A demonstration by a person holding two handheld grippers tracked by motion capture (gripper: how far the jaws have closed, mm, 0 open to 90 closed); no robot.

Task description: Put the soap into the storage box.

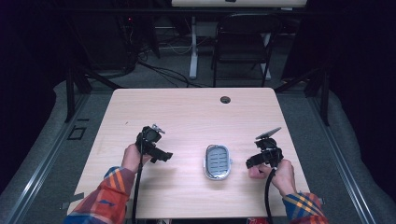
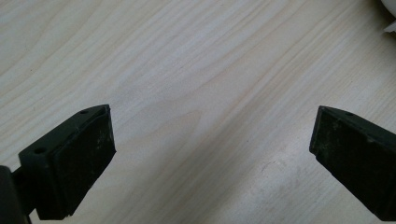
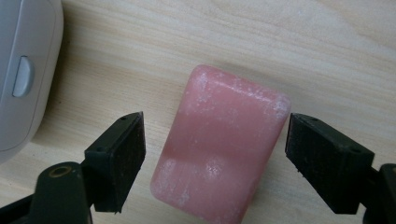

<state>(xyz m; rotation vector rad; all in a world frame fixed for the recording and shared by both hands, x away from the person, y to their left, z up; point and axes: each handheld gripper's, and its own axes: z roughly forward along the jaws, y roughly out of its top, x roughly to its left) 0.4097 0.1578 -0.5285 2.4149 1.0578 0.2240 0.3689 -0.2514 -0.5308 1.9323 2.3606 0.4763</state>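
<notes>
Left black two-jaw tongs (image 1: 164, 155) gripped in left hand (image 1: 132, 157), jaws spread wide, angled down. Right black two-jaw tongs (image 1: 250, 163) in right hand (image 1: 280, 175), jaws parted, not pressing. Plaid-sleeved forearms low.

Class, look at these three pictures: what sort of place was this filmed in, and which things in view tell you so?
Probably a lab or studio set up for recording. A bare wooden table stands among dark curtains, loose cables run over the floor behind it, and a folding chair waits by another desk. The pink soap bar is only a prop.

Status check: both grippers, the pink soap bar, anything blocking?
Left gripper open over bare table. Right gripper straddling pink soap bar, pads not gripping. Soap dish beside it, path unobstructed.
</notes>
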